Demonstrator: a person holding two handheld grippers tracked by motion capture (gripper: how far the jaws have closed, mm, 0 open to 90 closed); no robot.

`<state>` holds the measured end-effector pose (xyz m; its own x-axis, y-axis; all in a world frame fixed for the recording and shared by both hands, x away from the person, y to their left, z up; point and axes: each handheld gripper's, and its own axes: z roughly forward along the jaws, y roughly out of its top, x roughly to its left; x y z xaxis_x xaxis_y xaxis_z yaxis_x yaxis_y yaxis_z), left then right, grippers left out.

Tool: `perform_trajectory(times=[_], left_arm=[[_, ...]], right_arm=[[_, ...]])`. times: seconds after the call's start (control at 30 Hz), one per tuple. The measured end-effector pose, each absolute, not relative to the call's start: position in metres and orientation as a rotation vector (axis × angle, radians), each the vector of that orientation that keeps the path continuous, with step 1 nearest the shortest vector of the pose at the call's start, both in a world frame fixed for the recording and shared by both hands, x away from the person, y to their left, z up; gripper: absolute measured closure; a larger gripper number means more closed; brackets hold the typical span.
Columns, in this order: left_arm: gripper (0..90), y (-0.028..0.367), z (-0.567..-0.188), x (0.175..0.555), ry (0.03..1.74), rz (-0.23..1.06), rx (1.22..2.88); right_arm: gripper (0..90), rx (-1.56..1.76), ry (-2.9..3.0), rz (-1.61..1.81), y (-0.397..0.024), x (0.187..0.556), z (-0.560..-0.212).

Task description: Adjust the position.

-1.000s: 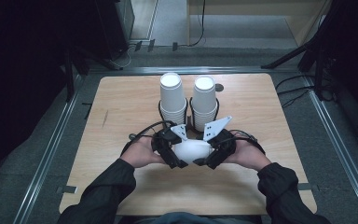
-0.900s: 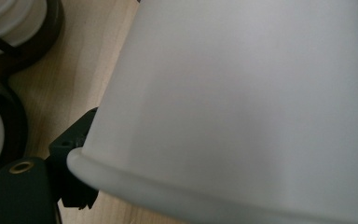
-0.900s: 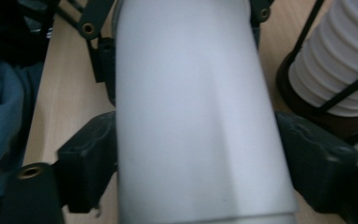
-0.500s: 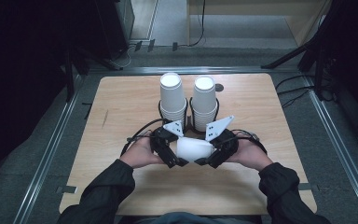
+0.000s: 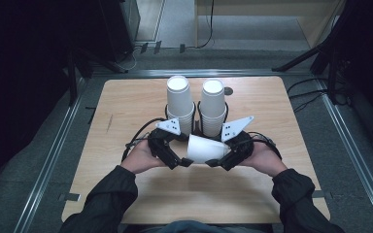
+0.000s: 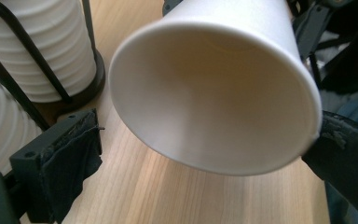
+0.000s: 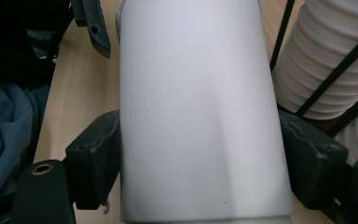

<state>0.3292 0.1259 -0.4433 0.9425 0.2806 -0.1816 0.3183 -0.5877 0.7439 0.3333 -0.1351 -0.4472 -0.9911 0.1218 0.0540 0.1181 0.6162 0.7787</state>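
Just in front of the two wire racks of stacked white paper cups (image 5: 196, 104), on my side of them, a single white paper cup (image 5: 205, 148) lies on its side above the light wooden table (image 5: 126, 102), between my two grippers. Its long axis runs level from one gripper to the other: the wide open mouth faces my left gripper (image 5: 178, 158), the narrow base end points toward my right gripper (image 5: 219, 158). My right gripper clamps the cup's wall; in the right gripper view both black padded jaws press against opposite sides of the cup (image 7: 200, 116). My left gripper's jaws have just been opening and now stand wide; in the left gripper view the cup's rim (image 6: 214, 93) hangs between them, clear of the one pad (image 6: 72, 163) and, as far as I can tell, just short of the other. I judge the cup to be carried by the right gripper alone. Any coming move toward the racks therefore turns on this axis: the cup must be tipped from level to upright, and the right-hand rack (image 5: 212, 114) is the nearer one to the gripper that has it.
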Motion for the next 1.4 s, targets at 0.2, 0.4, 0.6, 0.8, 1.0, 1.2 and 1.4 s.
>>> perform_trajectory(times=[0.2, 0.4, 0.6, 0.8, 1.0, 1.2, 1.4], left_arm=[[0.0, 0.132, -0.439, 0.328, 0.428, -0.067, 2.148], [0.0, 0.13, -0.437, 0.326, 0.401, -0.106, 2.109], [0.0, 0.123, -0.439, 0.324, 0.378, -0.142, 2.09], [0.2, 0.117, -0.44, 0.321, 0.34, -0.129, 2.096], [10.3, 0.121, -0.438, 0.32, 0.324, -0.106, 2.083], [12.4, 0.122, -0.434, 0.32, 0.315, -0.074, 2.112], [12.5, 0.128, -0.427, 0.32, 0.347, -0.056, 2.138]], right_arm=[[22.0, 0.248, 2.779, 1.452, -0.146, 0.336, -0.442], [22.0, 0.228, 2.751, 1.534, -0.149, 0.334, -0.437], [21.9, 0.178, 2.764, 1.566, -0.144, 0.332, -0.437], [21.8, 0.135, 2.785, 1.568, -0.136, 0.329, -0.439], [22.6, 0.122, 2.78, 1.577, -0.134, 0.327, -0.438], [17.0, 0.163, 2.789, 1.536, -0.133, 0.326, -0.437], [13.7, 0.218, 2.811, 1.497, -0.134, 0.328, -0.439]])
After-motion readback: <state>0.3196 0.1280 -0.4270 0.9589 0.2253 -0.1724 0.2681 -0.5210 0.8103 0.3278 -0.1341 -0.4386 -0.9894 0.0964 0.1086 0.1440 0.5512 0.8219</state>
